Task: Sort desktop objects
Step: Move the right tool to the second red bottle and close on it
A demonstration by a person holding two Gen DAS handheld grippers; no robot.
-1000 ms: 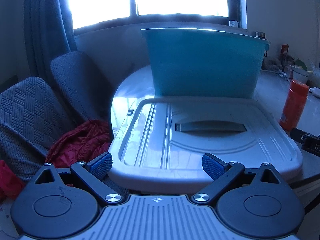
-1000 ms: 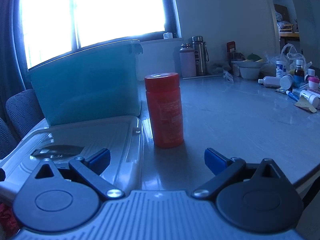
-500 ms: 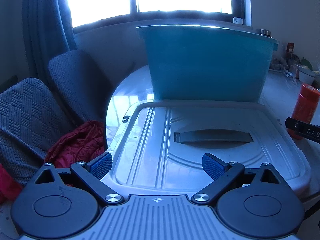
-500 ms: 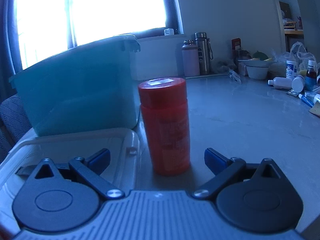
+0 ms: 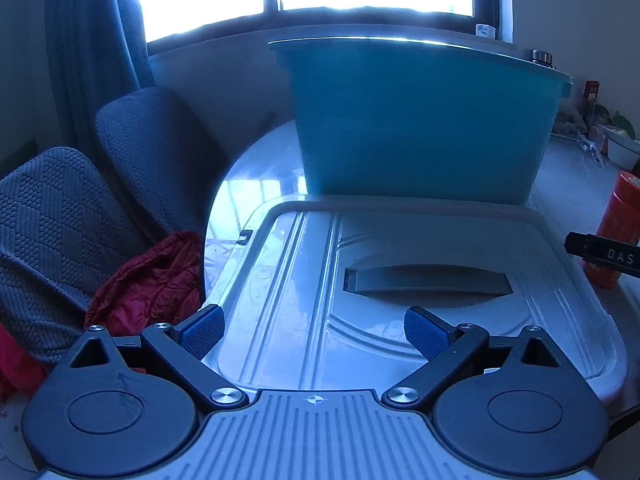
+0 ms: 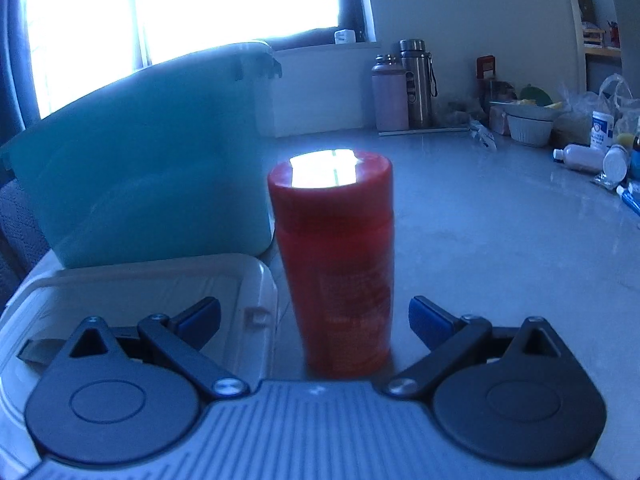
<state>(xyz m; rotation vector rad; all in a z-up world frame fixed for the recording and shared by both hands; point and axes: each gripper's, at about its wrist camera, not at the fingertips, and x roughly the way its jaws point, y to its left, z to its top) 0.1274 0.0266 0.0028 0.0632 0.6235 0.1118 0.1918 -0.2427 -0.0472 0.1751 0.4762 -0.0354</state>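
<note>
A red-orange bottle (image 6: 334,256) stands upright on the grey table just right of a white bin lid (image 6: 132,292). My right gripper (image 6: 314,322) is open, its blue pads on either side of the bottle without touching it. A teal storage bin (image 5: 416,120) stands behind the lid (image 5: 400,280), which lies flat with a grey handle. My left gripper (image 5: 314,330) is open and empty over the lid's near edge. The bottle also shows at the right edge of the left wrist view (image 5: 620,228), with part of the right gripper in front of it.
Grey chairs (image 5: 60,216) with a red cloth (image 5: 148,276) stand left of the table. Flasks (image 6: 404,84), a white bowl (image 6: 528,126), small bottles and bags (image 6: 600,148) crowd the far right of the table. A window is behind the bin.
My right gripper has moved forward so the red bottle now stands between its open fingers. My left gripper has moved a little forward over the lid.
</note>
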